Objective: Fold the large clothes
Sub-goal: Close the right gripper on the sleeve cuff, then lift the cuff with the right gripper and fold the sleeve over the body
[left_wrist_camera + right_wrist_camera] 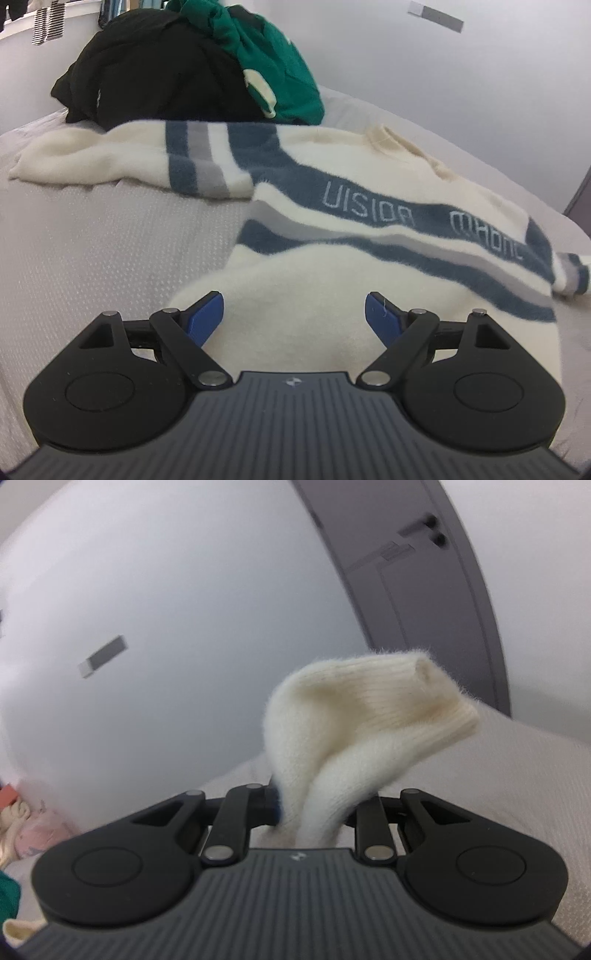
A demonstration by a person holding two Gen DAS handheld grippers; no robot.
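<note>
A cream knitted sweater with blue and grey stripes and pale lettering lies spread on the grey bed; one sleeve stretches left. My left gripper hovers just over the sweater's plain cream lower part, open, blue pads wide apart with nothing between them. In the right wrist view my right gripper is shut on a cream ribbed sleeve cuff, which stands up out of the jaws above the bed; the fabric hides most of the pads.
A heap of black clothing and a green garment sits at the far end of the bed. A white wall runs behind. A grey door stands ahead of the right gripper; pink items lie at the far left.
</note>
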